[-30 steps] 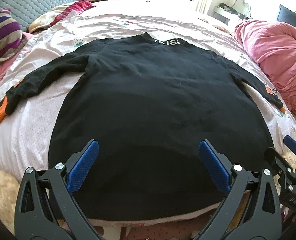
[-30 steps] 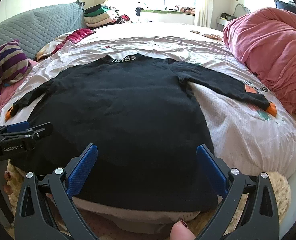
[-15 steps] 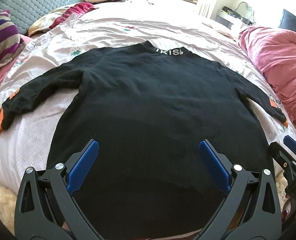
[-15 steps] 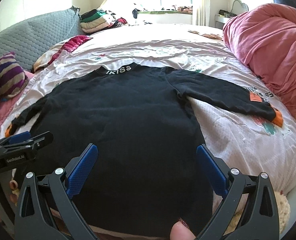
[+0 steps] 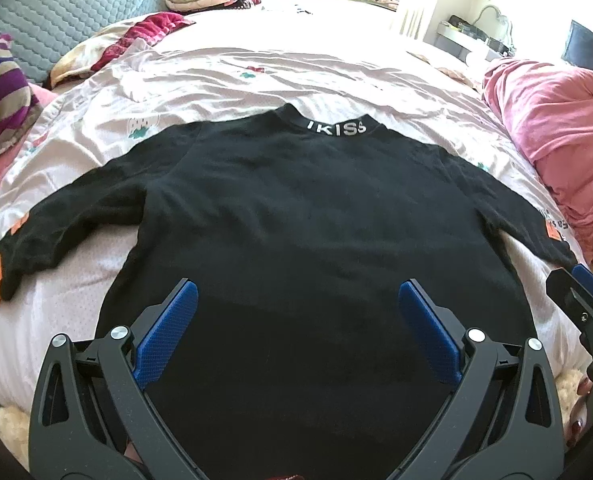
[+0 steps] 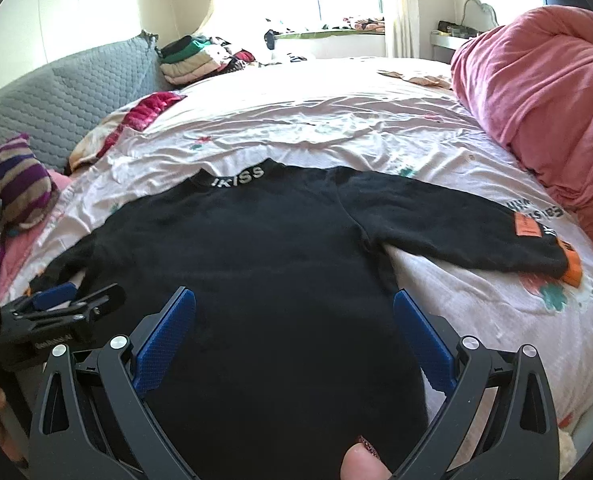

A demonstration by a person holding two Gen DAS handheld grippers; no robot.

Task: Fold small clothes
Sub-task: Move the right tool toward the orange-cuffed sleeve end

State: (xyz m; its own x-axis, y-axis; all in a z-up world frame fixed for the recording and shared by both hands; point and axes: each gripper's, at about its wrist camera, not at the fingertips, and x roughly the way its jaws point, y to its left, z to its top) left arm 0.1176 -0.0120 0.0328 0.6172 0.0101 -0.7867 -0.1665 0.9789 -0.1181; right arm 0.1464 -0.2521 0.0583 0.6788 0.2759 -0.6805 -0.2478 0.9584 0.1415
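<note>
Striped pillow (image 5: pixel 0 96), far left; left sleeve (image 5: pixel 68 220) outstretched; black sweater (image 5: pixel 316 240) flat on bed (image 5: pixel 256 76), collar away; left gripper (image 5: pixel 294 332) and right gripper (image 6: pixel 292 336) both spread, empty, above hem; right sleeve (image 6: pixel 456 228) outstretched; pink duvet (image 6: pixel 544 92). Step: garment laid out, unfolded; next likely a sleeve pinched inward. Hem hidden behind grippers.

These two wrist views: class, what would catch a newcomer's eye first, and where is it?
A black sweater lies spread flat mid-bed, sleeves out, its white-lettered collar at the far end. A pink duvet is heaped along the right edge. Near the camera, each open tool frames the sweater's lower half.
</note>
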